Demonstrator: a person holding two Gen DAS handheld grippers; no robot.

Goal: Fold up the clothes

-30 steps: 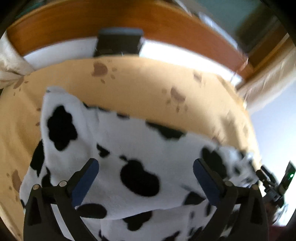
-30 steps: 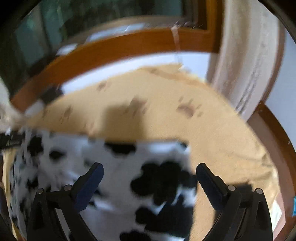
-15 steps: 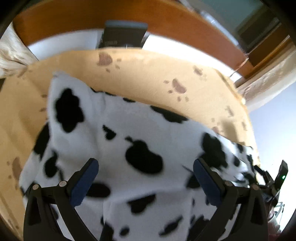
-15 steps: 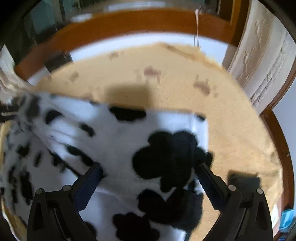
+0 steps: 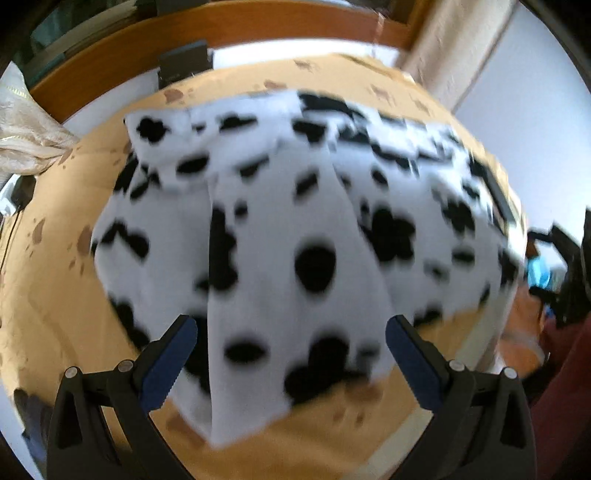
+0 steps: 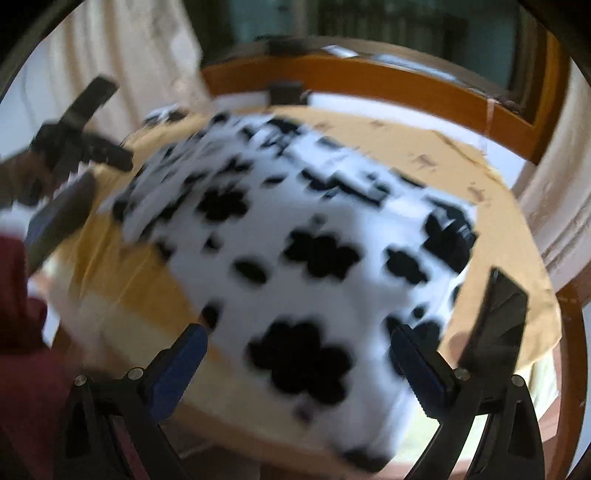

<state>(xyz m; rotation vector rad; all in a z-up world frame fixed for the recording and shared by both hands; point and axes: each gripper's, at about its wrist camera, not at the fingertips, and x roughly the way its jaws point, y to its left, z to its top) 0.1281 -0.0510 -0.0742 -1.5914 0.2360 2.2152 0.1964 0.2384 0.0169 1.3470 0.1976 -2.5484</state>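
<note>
The white fleece garment with black cow-like blotches (image 5: 295, 229) lies spread on the tan bedspread printed with brown paw marks (image 5: 55, 295). In the left wrist view its long axis runs from a narrow panel near the camera toward the far wooden headboard (image 5: 258, 22), fanning wider to the right. A small flap at its far left corner (image 5: 159, 144) is folded over and sits slightly raised. A straight crease or overlapped edge runs lengthwise down the near panel.

Both views are smeared by motion blur — the blotches on the far half streak into dashes, and seams or hems cannot be made out. What kind of garment it is cannot be told.

The left gripper (image 5: 291, 354) hovers over the near end of the fleece with its blue-padded jaws spread wide and nothing between them. The right gripper (image 6: 299, 365) is likewise splayed apart above the cloth, gripping nothing; in its view the fleece reaches the near edge of the bed, one corner drooping over the side (image 6: 365, 454).

At the left of the right wrist view the other gripper shows as a dark blur beside a maroon sleeve (image 6: 22, 332). A dark flat object (image 6: 495, 321) stands at the right, its lower end hidden behind the jaw. Cream curtains (image 6: 554, 192) hang beyond the bed, and a dark box (image 5: 183, 62) sits against the headboard.
</note>
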